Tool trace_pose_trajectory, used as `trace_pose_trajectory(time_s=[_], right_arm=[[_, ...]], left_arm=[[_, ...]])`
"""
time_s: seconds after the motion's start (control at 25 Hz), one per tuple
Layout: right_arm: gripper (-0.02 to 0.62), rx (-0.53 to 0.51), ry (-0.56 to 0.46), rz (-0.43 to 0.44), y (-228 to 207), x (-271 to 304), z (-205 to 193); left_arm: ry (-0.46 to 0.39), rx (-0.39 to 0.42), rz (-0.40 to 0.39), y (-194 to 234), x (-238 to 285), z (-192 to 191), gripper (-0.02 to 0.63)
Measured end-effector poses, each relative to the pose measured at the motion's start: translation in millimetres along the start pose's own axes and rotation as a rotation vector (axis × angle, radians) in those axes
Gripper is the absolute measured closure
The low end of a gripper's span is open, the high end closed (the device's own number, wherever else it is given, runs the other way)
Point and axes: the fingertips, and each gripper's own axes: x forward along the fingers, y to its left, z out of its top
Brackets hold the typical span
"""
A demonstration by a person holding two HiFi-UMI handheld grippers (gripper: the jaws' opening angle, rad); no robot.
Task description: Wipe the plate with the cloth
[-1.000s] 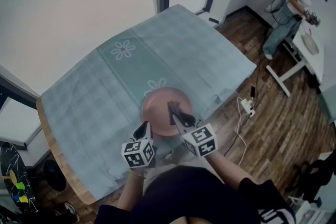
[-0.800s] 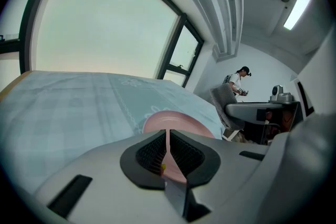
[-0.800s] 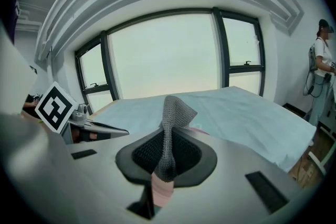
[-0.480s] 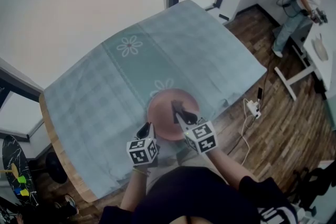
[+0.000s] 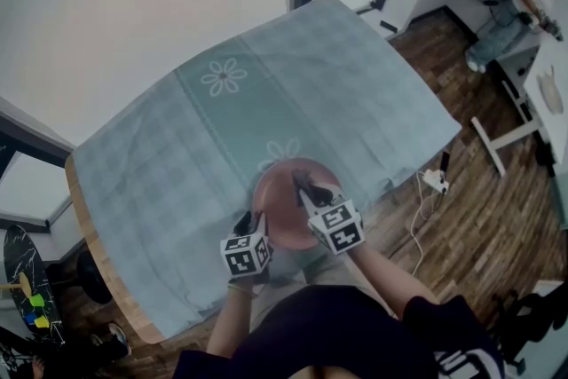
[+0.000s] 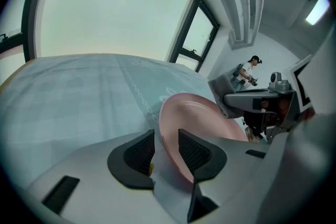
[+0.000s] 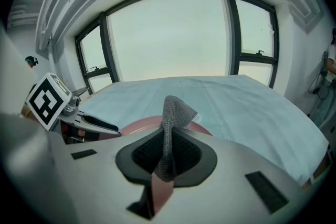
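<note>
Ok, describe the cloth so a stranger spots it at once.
At the teal checked tablecloth's near edge is a pink plate. Over the plate, the right gripper pinches the cloth, a narrow strip, the only grey knitted thing.

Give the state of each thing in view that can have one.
Pink round plate, rim between the jaws of the left gripper.
Grey knitted cloth, clamped, sticking up from the right gripper.
Left gripper, jaws opening, plate rim between them.
Right gripper, shut on the cloth.
Teal checked tablecloth, spread flat.

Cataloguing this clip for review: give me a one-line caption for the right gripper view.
Right gripper shut on a grey cloth, pink plate just beyond it on a teal tablecloth.
</note>
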Motion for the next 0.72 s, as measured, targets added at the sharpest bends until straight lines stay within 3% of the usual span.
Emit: trace_pose_trajectory(time_s=[0.48, 0.72], right_arm=[[0.561, -0.047, 0.094, -0.009, -13.8, 44.8, -13.4], [0.561, -0.042, 0.138, -0.041, -24.3, 60.2, -18.2]], left_arm=[[0.048, -0.022, 0.026, 10.1, 19.0, -10.5, 0.472], [0.048, -0.002, 0.011, 6.6, 21.8, -9.8, 0.517]])
